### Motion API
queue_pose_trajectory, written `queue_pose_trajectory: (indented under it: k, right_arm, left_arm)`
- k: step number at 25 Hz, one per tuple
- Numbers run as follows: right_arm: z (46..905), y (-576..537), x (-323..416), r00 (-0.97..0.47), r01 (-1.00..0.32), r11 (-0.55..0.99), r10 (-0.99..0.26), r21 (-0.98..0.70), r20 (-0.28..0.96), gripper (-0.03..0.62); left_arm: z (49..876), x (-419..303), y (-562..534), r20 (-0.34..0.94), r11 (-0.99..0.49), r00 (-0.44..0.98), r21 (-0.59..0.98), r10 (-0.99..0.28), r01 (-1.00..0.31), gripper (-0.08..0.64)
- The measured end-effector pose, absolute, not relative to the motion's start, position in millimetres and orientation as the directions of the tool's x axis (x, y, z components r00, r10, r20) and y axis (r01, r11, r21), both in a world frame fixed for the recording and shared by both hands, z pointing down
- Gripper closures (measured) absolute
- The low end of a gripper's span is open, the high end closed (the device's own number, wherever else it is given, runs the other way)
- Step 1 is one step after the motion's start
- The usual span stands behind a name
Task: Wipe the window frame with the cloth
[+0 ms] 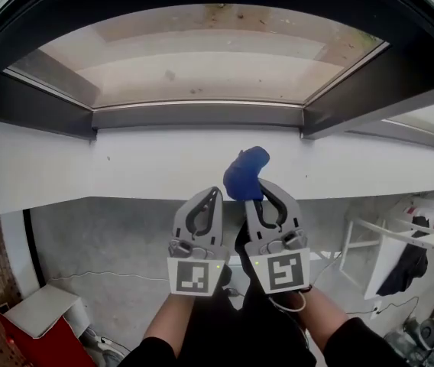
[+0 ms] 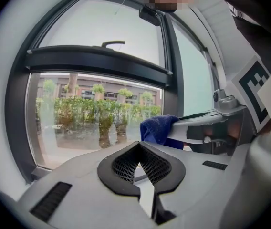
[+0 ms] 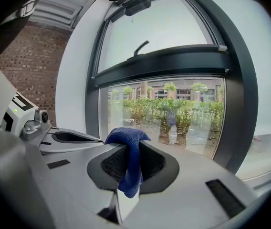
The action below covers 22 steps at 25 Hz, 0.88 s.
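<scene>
- The cloth (image 1: 245, 173) is dark blue, with a soft, fuzzy surface, and it is bunched into a small rounded lump with folds.
- It is held by the right gripper (image 1: 260, 188), whose jaws are closed on it.
- In the right gripper view, the cloth (image 3: 126, 136) is pinched between the dark ribbed pads. One bunch stands out past the tips and a narrower tail hangs down on the near side of the pads.
- In the head view, the bunch is seen in front of the white ledge (image 1: 125, 163) under the window. It cannot be told whether the ledge is touched by it.
- The left gripper (image 1: 212, 195) is held just beside the right one, on its left, with both pointed at the window.
- In the left gripper view, the jaws of the left gripper (image 2: 139, 145) are brought together at the tips and nothing is held between the pads.
- In that view the cloth (image 2: 158, 128) is seen to the right, at the tip of the right gripper (image 2: 176, 124).
- The frame (image 1: 198, 115) is dark grey. A horizontal bar (image 3: 159, 63) crosses the glass, and green trees (image 2: 97, 111) are seen through the lower pane.
</scene>
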State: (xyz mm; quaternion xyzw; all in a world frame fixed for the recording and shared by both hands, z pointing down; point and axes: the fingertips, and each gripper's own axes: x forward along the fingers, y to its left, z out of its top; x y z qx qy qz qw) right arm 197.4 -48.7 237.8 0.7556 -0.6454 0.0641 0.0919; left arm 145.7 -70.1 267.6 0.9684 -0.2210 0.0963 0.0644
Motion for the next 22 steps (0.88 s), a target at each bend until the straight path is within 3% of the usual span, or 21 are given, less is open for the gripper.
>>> queue_pose_trajectory:
  k: [7,15,22]
  right_arm:
    - [296,-46,241,0.254,-0.967,-0.252,-0.942,0.038,0.22,0.56]
    - [361,-72,279,0.277,-0.961,-0.269,-0.947,0.073,0.161,0.56]
    - [413,-90,283,0.276,-0.959,-0.267,-0.954,0.089,0.112,0.56]
  left_arm:
    - [324,186,-70,0.204,-0.916,0.908,0.094,-0.366,-0.39,0.554]
    - [406,217,-91,0.192,-0.946,0.94,0.108,-0.283,-0.307,0.554]
    - [454,236,-118,0.113,-0.953,0.95,0.054,-0.291,-0.299,0.554]
